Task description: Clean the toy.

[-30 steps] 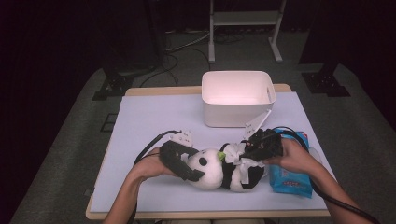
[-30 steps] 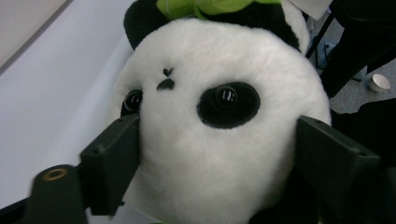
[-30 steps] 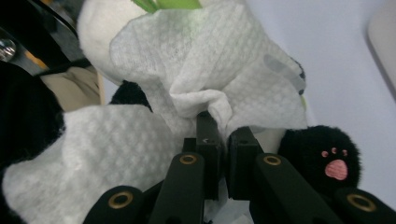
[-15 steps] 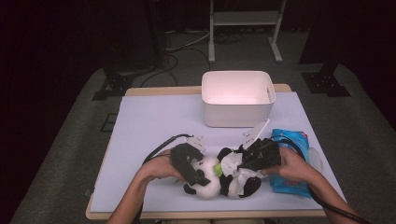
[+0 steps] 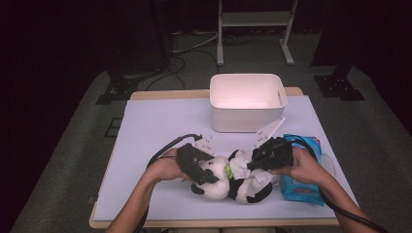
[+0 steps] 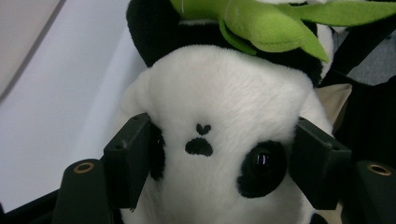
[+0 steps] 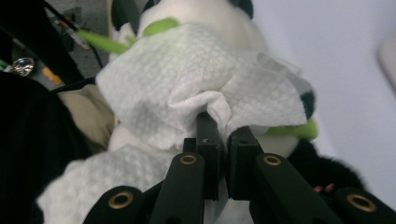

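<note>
A black and white plush panda point(image 5: 218, 187) with a green leaf point(image 6: 261, 23) at its neck lies near the table's front edge. My left gripper point(image 5: 206, 174) is at its head. In the left gripper view the jaws have just been closing, and my left gripper point(image 6: 224, 168) now presses both sides of the panda's head point(image 6: 219, 102). From the right, my right gripper point(image 5: 252, 164) is shut on a white wipe point(image 5: 241, 170) held against the panda's body. In the right gripper view, that gripper point(image 7: 223, 140) pinches the wipe point(image 7: 187, 88) over the panda point(image 7: 201, 14).
A white bin point(image 5: 245, 99) stands behind the panda at the table's far middle. A blue pack of wipes point(image 5: 301, 189) lies under the right hand. The purple-grey table top point(image 5: 145, 126) lies bare on the left. Cables trail from both grippers.
My left gripper has shifted a little to the right and its jaws have closed in on the panda's head. The right gripper with the wipe has stayed on the panda's body.
</note>
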Demonstrator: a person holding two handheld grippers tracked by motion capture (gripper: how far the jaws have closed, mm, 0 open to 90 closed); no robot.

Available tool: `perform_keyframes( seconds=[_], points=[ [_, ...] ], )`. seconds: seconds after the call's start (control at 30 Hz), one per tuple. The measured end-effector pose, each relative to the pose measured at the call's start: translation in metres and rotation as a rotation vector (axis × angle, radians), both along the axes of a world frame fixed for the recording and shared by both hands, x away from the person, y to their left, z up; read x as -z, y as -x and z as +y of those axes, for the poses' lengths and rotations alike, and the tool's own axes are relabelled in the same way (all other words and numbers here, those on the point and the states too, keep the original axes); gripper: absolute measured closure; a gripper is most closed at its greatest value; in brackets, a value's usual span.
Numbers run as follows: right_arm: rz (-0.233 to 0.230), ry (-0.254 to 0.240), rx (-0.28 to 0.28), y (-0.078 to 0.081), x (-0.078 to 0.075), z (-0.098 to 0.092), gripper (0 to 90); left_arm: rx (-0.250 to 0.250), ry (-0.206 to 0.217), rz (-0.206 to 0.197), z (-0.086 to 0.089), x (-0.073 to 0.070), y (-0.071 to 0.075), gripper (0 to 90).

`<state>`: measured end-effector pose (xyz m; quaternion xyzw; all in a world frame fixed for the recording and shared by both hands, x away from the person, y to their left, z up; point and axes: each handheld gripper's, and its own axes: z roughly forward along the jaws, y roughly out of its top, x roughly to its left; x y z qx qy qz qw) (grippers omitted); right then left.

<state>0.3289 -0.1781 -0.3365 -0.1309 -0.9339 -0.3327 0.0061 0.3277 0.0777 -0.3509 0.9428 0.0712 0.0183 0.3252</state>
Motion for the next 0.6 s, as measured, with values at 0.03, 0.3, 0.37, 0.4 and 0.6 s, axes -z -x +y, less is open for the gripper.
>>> perform_keyframes(
  seconds=[0.03, 0.3, 0.37, 0.4, 0.6],
  points=[
    [-0.002, -0.005, 0.006, -0.002, -0.002, 0.001, 85.0, -0.003, -0.003, -0.007, -0.001, -0.002, 0.0, 29.5],
    [0.0, 0.026, 0.024, -0.009, 0.003, -0.001, 85.0, -0.036, -0.026, -0.081, 0.007, -0.005, -0.001, 28.5],
    [0.014, 0.023, 0.027, -0.008, 0.01, -0.005, 85.1, -0.033, -0.02, -0.066, 0.01, -0.001, 0.0, 26.9],
    [0.024, 0.018, 0.026, -0.008, 0.012, -0.006, 85.1, -0.043, -0.015, -0.059, 0.011, 0.001, 0.001, 25.6],
    [0.03, 0.022, 0.017, 0.0, 0.021, -0.011, 85.1, -0.071, 0.005, -0.02, 0.027, 0.013, 0.005, 14.6]
  ],
)
